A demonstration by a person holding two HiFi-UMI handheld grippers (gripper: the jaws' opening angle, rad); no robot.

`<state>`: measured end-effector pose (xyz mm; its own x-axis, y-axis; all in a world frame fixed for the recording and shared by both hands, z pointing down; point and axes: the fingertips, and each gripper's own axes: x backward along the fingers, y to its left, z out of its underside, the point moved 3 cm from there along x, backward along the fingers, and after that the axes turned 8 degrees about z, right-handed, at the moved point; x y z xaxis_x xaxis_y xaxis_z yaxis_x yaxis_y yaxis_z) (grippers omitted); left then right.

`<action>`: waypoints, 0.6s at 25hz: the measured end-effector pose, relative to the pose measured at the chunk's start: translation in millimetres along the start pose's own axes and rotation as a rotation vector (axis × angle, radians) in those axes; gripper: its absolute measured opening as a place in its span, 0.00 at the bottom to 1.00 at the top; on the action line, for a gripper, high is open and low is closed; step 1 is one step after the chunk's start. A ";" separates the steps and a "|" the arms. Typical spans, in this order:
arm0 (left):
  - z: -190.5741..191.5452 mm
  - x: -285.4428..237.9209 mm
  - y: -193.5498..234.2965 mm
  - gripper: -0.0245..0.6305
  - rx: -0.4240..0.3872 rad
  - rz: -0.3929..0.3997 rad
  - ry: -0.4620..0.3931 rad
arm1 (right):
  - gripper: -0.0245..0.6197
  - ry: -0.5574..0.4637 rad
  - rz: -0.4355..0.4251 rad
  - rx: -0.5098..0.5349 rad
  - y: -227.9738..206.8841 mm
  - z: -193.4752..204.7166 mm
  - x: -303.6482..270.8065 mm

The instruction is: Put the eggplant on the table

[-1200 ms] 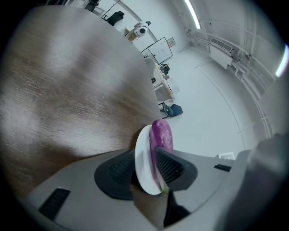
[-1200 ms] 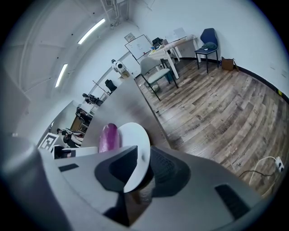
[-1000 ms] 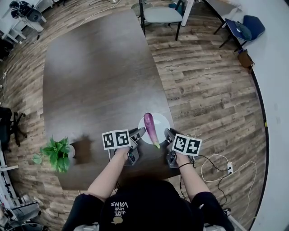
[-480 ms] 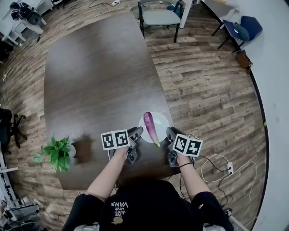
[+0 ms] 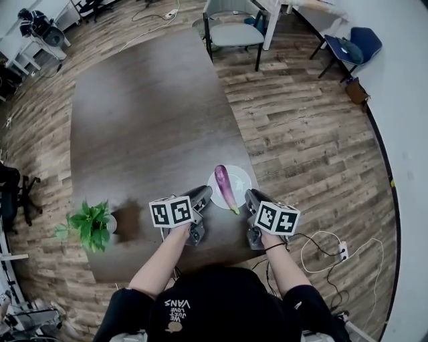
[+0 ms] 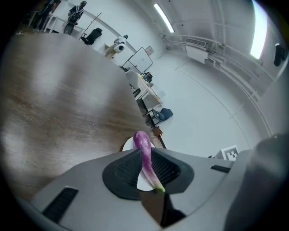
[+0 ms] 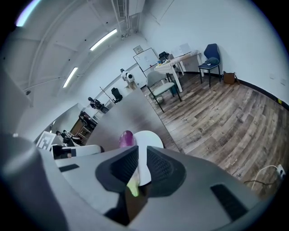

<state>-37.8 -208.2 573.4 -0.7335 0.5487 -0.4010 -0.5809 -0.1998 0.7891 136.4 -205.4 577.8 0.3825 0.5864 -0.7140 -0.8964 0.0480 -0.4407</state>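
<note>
A long purple eggplant with a green stem lies on a white plate near the front right edge of the dark table. My left gripper hovers just left of the plate, its jaws closing to a narrow gap with nothing between them. The left gripper view shows the eggplant ahead through that gap. My right gripper hovers just right of the stem end. Its jaws stand a narrow way apart and hold nothing. Eggplant and plate lie beyond them.
A small potted plant stands at the table's front left corner. A grey chair sits at the far end, a blue chair by the wall. A cable with a power strip lies on the wood floor at the right.
Both grippers have lifted a little beside the plate. The eggplant has stayed on the plate.
</note>
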 end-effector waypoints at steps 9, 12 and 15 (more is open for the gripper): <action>4.3 31.2 -37.5 0.07 -0.277 0.047 -0.044 | 0.10 -0.125 -0.028 0.035 27.5 7.6 41.1; 14.8 41.6 -49.8 0.06 -0.330 0.069 -0.031 | 0.09 -0.156 -0.031 0.056 36.6 15.8 55.8; 24.8 52.7 -59.9 0.06 -0.373 0.081 -0.021 | 0.08 -0.211 -0.022 0.095 43.6 23.7 70.2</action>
<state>-33.0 -147.1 516.6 -0.7770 0.5346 -0.3323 -0.6129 -0.5225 0.5927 118.8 -143.0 521.3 0.3561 0.7398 -0.5708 -0.9091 0.1330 -0.3948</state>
